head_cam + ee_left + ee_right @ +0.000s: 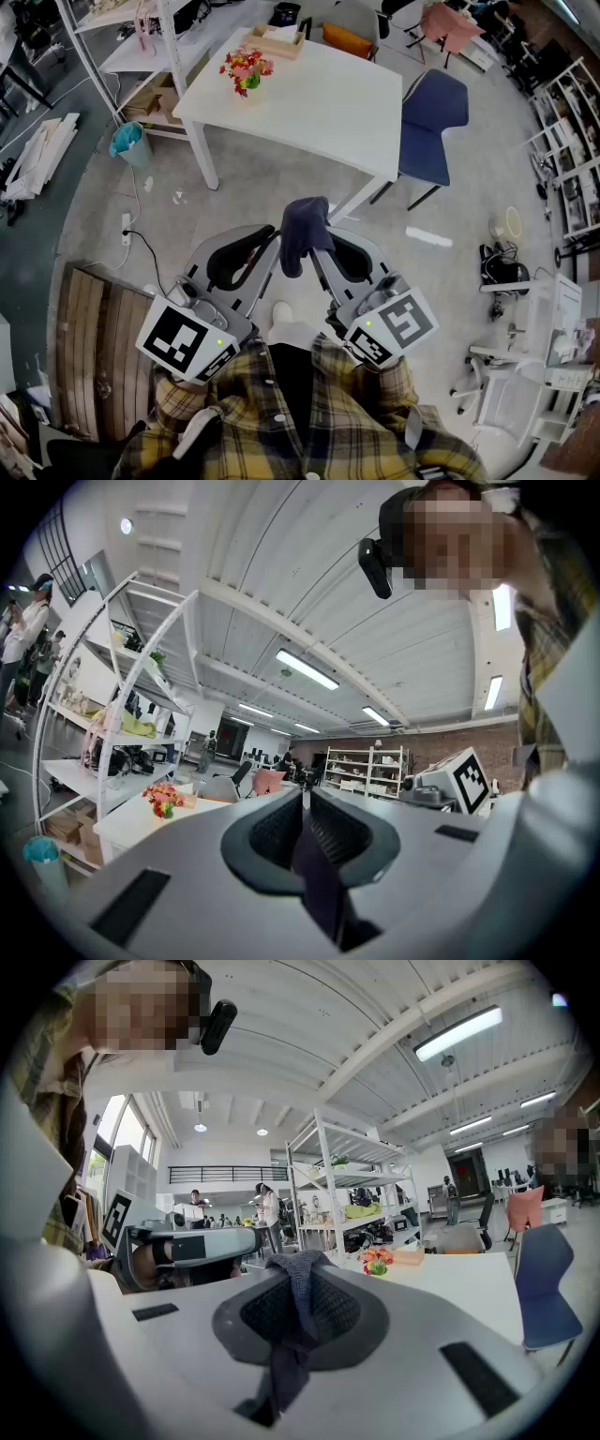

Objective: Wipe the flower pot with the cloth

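Flower pot (246, 73) stands near the left corner of the white table (328, 117), well ahead of the grippers and off to the left. The dark cloth (302, 230) hangs between the left gripper (267, 242) and the right gripper (336, 246), each clamped on it. The left one looks nearer the pot.

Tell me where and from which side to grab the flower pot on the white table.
Grip the flower pot low on its body, under the blossoms, coming level from the table's left edge, which it stands near. The flowers spread over its top, so a top grasp would likely crush them. The left gripper and right gripper hold the cloth; free one.
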{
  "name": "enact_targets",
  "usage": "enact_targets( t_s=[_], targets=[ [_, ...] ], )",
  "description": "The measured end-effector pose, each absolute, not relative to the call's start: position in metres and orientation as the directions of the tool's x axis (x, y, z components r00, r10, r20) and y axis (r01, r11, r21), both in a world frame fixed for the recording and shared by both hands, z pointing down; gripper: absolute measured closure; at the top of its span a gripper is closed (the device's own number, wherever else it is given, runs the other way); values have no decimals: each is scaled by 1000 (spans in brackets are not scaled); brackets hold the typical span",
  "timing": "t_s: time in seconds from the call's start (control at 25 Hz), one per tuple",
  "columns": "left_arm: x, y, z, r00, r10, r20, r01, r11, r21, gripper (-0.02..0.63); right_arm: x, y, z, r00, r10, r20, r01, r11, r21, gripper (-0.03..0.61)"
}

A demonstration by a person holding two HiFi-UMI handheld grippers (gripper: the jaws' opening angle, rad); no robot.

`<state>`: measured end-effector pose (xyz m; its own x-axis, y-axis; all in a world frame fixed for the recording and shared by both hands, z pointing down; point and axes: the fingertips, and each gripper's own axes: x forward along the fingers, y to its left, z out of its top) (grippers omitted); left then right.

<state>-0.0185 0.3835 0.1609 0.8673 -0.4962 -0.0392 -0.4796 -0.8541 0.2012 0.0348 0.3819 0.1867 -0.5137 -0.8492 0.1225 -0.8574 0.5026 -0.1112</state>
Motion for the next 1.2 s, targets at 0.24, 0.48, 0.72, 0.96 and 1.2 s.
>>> enact_targets(
  t_s=[0.24,0.48,0.72,0.96,1.2],
  targets=[
    [-10,389,163,868,-496,-31,-481,-853,202,580,42,387,187,-513,-850,118,-857,501,-117,568],
    [0,393,168,861,-509,-21,-492,-842,223,580,54,393,193,-519,-844,131,-853,503,-138,568],
    [22,397,174,855,-519,-24,-502,-836,221,580,77,400,200,-523,-842,135,-851,506,-142,568],
    [38,405,174,843,-538,-24,-522,-827,208,580,97,404,199,-537,-835,121,-841,521,-143,568],
    [29,398,179,822,-569,-8,-554,-804,214,580,94,393,204,-555,-823,124,-829,534,-165,568]
  ],
)
